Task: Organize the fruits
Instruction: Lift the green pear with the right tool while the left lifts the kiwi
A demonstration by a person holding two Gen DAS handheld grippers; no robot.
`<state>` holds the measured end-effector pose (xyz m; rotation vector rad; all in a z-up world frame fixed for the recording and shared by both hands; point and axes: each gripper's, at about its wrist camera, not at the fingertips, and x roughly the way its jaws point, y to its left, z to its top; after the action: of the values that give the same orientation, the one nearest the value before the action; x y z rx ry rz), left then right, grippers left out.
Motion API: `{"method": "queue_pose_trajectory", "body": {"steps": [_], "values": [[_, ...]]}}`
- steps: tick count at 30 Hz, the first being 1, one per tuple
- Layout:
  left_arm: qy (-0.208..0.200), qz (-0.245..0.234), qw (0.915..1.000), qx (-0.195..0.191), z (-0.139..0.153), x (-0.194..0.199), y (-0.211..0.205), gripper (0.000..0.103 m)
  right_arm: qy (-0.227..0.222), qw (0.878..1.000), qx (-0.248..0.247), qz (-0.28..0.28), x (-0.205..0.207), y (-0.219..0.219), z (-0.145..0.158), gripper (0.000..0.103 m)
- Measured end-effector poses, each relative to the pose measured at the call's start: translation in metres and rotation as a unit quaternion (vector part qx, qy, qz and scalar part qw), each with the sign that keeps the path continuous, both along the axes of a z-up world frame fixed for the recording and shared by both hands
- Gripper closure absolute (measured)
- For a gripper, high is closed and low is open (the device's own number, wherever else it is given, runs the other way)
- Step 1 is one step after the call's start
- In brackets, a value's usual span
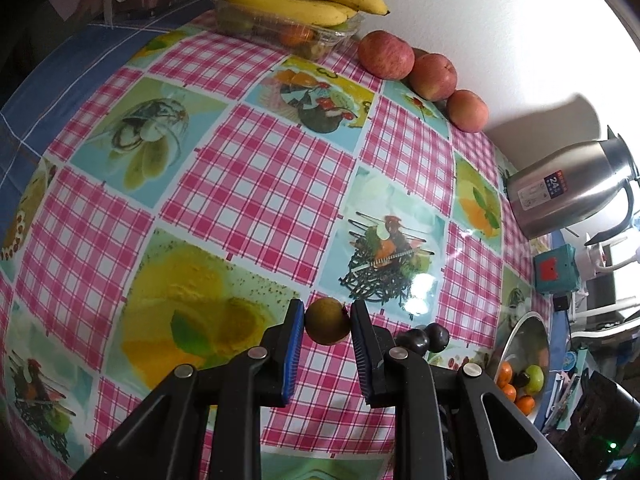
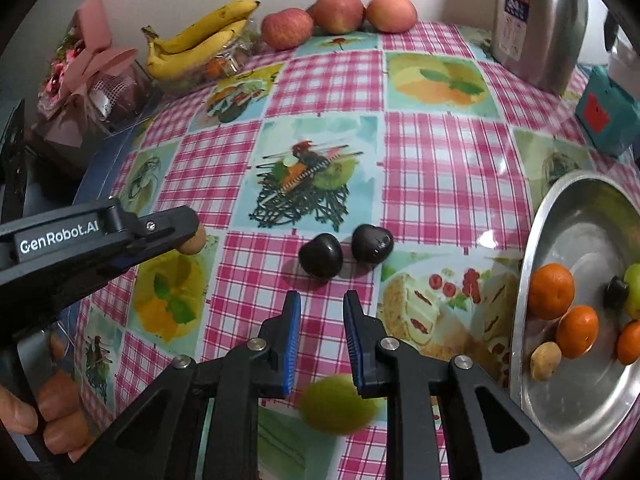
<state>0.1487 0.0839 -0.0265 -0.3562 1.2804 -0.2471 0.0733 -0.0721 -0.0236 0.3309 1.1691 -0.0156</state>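
While our left gripper [image 1: 326, 320] clamps small brown fruit [image 1: 328, 321] above tablecloth [image 1: 256, 184], our right gripper [image 2: 322, 334] is closed, empty; blurred green fruit [image 2: 338, 404] below it; two dark plums [image 2: 346, 250] ahead, metal bowl [image 2: 560, 216] right.

blurred green fruit [image 2: 338, 404], kettle [image 2: 536, 20] top cropped

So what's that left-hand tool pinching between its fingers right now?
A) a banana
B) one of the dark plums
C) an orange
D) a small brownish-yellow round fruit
D: in the left wrist view the left gripper has its blue-padded fingers closed on a small brownish-yellow round fruit, while the two dark plums lie on the tablecloth beside it.
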Motion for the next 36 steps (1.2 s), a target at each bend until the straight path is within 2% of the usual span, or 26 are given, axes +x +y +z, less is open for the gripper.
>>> {"method": "queue_pose_trajectory", "body": {"steps": [2, 4, 6, 10, 17, 22, 28, 33, 36], "values": [[0.000, -0.001, 1.0000, 0.001, 0.000, -0.001, 0.000, 0.078, 0.010, 1.000, 0.020, -0.006, -0.003, -0.005, -0.003, 0.080], [0.001, -0.002, 1.0000, 0.002, 0.001, -0.002, 0.000, 0.078, 0.008, 1.000, 0.019, -0.009, -0.008, -0.008, 0.000, 0.074], [0.004, -0.005, 1.0000, 0.002, 0.002, -0.006, -0.002, 0.078, 0.006, 1.000, 0.006, -0.010, -0.012, -0.013, 0.005, 0.062], [0.010, -0.013, 0.9999, -0.001, 0.003, -0.015, -0.005, 0.078, 0.009, 1.000, -0.014, -0.023, -0.025, -0.028, 0.013, 0.062], [0.012, -0.034, 0.9993, -0.007, 0.010, -0.035, -0.018, 0.078, -0.001, 0.999, -0.004, -0.052, -0.050, -0.048, 0.026, 0.062], [0.017, -0.043, 0.9989, -0.010, 0.009, -0.052, -0.024, 0.078, -0.003, 0.998, -0.019, -0.067, -0.070, -0.053, 0.030, 0.062], [0.028, -0.043, 0.9986, -0.012, 0.005, -0.066, -0.024, 0.078, 0.012, 0.998, -0.018, -0.061, -0.086, -0.048, 0.023, 0.062], [0.039, -0.040, 0.9984, -0.009, -0.002, -0.068, -0.023, 0.078, 0.030, 0.998, -0.012, -0.049, -0.079, -0.041, 0.006, 0.062], [0.045, -0.041, 0.9981, -0.008, -0.006, -0.066, -0.023, 0.078, 0.028, 0.998, 0.031, -0.049, -0.072, -0.040, -0.003, 0.061]]}}
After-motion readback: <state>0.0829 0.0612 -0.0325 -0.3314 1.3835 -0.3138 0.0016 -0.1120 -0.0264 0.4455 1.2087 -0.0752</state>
